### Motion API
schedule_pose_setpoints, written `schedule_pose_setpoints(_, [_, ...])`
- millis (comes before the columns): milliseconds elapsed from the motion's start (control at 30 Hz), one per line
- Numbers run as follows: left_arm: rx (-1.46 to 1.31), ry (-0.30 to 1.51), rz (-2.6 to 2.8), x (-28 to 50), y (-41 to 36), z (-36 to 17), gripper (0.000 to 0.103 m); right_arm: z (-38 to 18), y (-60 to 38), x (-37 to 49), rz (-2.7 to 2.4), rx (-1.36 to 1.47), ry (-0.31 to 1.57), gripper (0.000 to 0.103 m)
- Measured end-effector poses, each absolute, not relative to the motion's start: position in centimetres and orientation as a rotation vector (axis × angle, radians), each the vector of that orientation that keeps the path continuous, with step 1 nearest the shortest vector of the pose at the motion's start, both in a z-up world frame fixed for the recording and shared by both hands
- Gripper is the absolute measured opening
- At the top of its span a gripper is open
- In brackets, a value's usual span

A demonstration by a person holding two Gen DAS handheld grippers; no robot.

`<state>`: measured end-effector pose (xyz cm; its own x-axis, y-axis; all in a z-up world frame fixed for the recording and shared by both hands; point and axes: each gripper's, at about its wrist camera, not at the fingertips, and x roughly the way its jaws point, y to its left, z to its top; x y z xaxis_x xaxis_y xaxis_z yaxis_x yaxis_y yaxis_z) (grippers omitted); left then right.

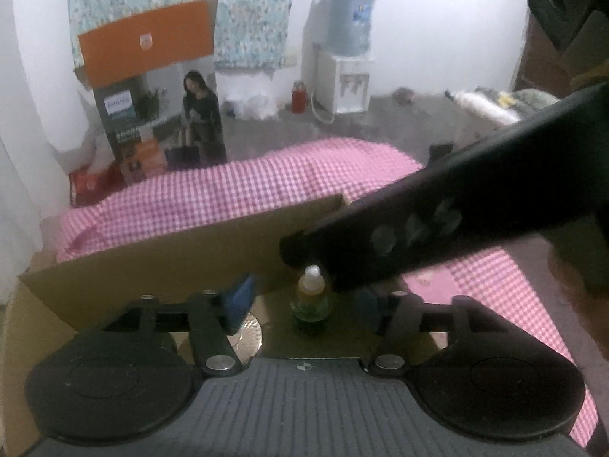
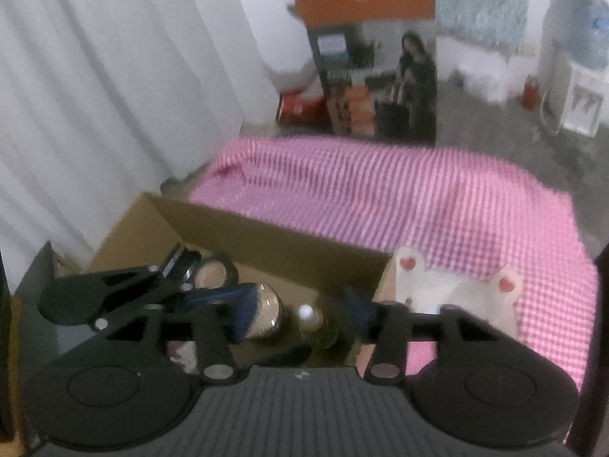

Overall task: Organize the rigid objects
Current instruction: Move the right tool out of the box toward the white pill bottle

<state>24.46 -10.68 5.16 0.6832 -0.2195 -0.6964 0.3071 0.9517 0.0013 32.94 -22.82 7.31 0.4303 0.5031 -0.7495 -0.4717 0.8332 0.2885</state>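
Both grippers (image 1: 304, 304) (image 2: 300, 314) angle downward, jaws apart.

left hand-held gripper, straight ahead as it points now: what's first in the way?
Probably the small bottle with the white cap, standing in the cardboard box between the open fingers of the left hand-held gripper. Beyond it is the box's far wall. Depth is unclear; the right hand-held gripper crosses just above that line.

the right gripper (image 1: 437, 228) hides the cardboard box's (image 1: 152, 262) far corner; bottle (image 1: 311, 297) label blurred.
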Motion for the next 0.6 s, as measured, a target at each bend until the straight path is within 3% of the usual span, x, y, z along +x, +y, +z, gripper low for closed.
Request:
schedule_pose_setpoints(100, [0.093, 0.730, -0.328, 22.2, -9.6, 6.4, 0.070, 9.2, -23.5, 30.8, 0.589, 0.064, 0.885, 0.065])
schedule_pose_setpoints(267, [0.049, 0.647, -0.407, 16.9, -7.7, 8.5, 0.083, 12.1, -24.8, 25.5, 0.556, 0.117, 0.737, 0.099])
schedule_pose_setpoints(300, [0.054, 0.630, -0.406, 15.6, -7.3, 8.8, 0.085, 12.7, -25.0, 24.0, 0.548, 0.122, 0.696, 0.103])
schedule_pose_setpoints(367, [0.053, 0.599, -0.394, 13.0, -6.4, 9.2, 0.087, 13.6, -25.3, 21.3, 0.536, 0.128, 0.629, 0.103])
schedule_pose_setpoints(433, [0.043, 0.561, -0.365, 10.5, -5.4, 9.5, 0.101, 14.2, -25.5, 18.8, 0.529, 0.137, 0.586, 0.103])
schedule_pose_setpoints(600, [0.052, 0.550, -0.294, 5.0, -3.0, 8.3, 0.103, 14.5, -24.4, 13.3, 0.510, 0.107, 0.542, 0.103])
